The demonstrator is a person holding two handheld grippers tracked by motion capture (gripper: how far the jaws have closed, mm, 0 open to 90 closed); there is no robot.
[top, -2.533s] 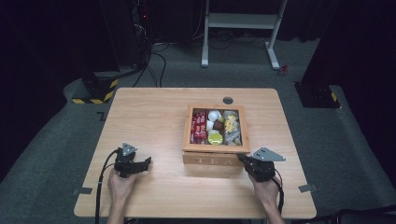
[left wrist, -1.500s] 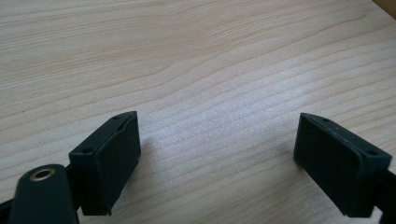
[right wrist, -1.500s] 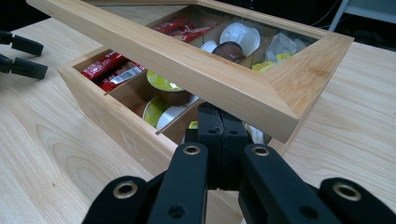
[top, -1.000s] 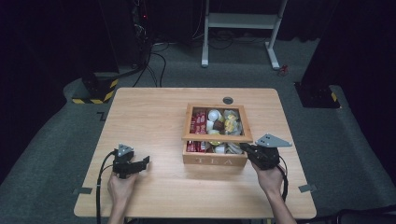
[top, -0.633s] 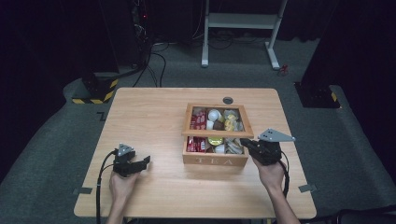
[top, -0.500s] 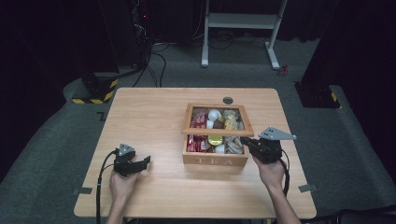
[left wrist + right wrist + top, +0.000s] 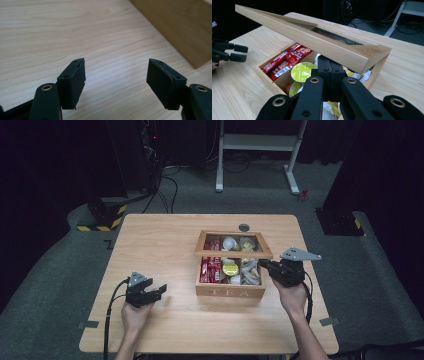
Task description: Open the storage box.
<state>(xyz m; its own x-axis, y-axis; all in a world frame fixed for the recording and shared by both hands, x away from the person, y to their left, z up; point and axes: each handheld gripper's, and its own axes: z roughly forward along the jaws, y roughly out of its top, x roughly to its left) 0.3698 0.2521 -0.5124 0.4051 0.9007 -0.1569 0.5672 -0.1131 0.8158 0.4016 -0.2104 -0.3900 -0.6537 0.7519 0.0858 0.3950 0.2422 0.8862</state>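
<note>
A wooden tea box (image 7: 230, 292) stands right of the table's middle, its glazed lid (image 7: 233, 252) tilted up at the front. My right gripper (image 7: 263, 265) is shut with nothing between its jaws, and its tips (image 7: 330, 65) sit under the lid's (image 7: 317, 42) front rail, holding it up. Inside lie red sachets (image 7: 287, 61), a yellow-green capsule (image 7: 303, 71) and paper tea bags. My left gripper (image 7: 161, 290) rests low over the table at the left, pointing at the box. Its jaws (image 7: 116, 75) have just been closing, still stand apart, and only bare wood lies between them.
A small black disc (image 7: 244, 227) lies on the wooden table (image 7: 160, 245) just behind the box. On the floor beyond are a white metal stand (image 7: 260, 145) and a yellow-black striped block (image 7: 102, 217). Cables trail from both grippers toward the table's near edge.
The right gripper has risen at the box's right front corner and the lid has swung up from flat to partly raised. The left hand has stayed in place.
</note>
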